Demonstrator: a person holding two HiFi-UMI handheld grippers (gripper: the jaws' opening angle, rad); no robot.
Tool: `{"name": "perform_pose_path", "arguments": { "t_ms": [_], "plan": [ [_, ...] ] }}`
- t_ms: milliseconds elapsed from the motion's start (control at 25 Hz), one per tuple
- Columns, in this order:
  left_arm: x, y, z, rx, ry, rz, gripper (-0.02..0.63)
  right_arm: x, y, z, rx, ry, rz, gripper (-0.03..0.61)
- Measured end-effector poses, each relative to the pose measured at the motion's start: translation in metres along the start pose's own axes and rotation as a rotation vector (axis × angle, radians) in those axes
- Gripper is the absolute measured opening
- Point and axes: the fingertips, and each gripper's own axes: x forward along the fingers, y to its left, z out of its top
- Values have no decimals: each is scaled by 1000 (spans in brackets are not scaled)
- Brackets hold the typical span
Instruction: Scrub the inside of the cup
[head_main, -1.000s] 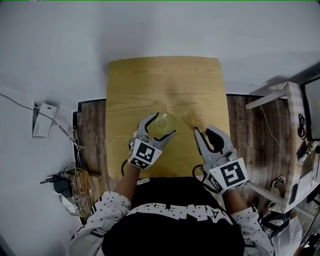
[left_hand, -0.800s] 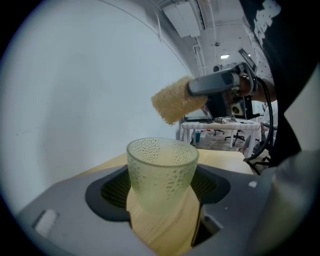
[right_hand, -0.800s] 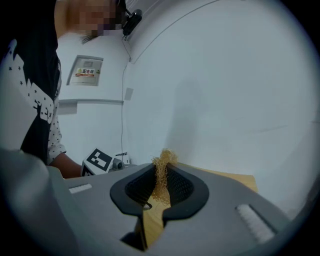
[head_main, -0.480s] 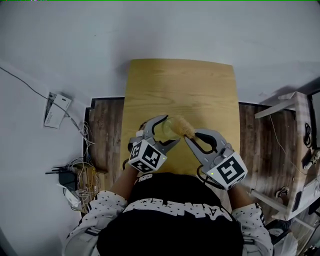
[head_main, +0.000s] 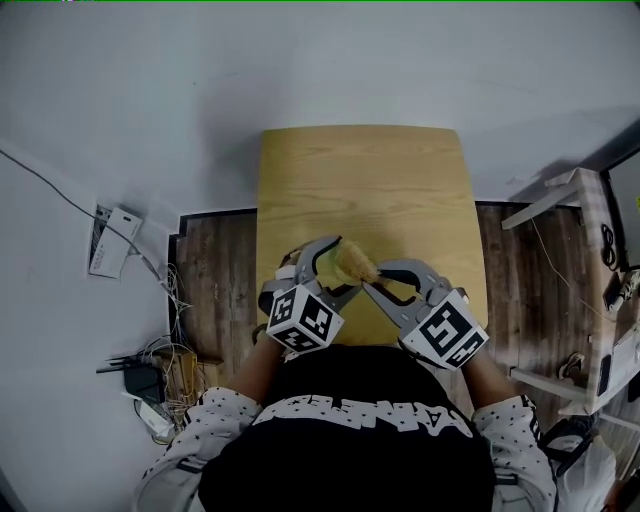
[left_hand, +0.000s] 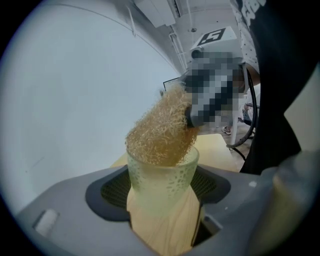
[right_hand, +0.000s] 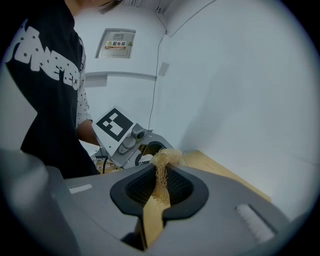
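Observation:
A pale green translucent cup (left_hand: 162, 182) is clamped between the jaws of my left gripper (head_main: 330, 268), lifted above the near end of the table and tilted. A tan fibrous scrubber (left_hand: 161, 131) pokes into the cup's mouth, and its top bulges above the rim. My right gripper (head_main: 378, 283) is shut on the scrubber (right_hand: 161, 175), which shows as a thin strand between its jaws. From the head view, the two grippers meet in front of my chest with the scrubber (head_main: 354, 262) over the cup.
The small wooden table (head_main: 360, 190) lies ahead on a dark wood floor. Cables and a power strip (head_main: 110, 240) lie at the left on the white floor. A pale wooden rack (head_main: 600, 260) stands at the right.
Both grippers have come together and drawn closer to my body. The scrubber, which was beside the cup a second ago, now sits in the cup's mouth.

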Motion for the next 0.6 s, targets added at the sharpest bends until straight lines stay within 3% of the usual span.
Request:
{"name": "perform_pose_path", "arguments": {
  "t_ms": [160,400,600],
  "plan": [
    [-7,-2,-6,51,0,10,370,8,13,-10,-29,111,11,60],
    [-10,-14,-1,138,-33,-17,370,18,17,-13,1,166,-23,60],
    [-8,-23,7,191,-68,-53,370,32,17,-22,103,216,-18,58]
  ]
}}
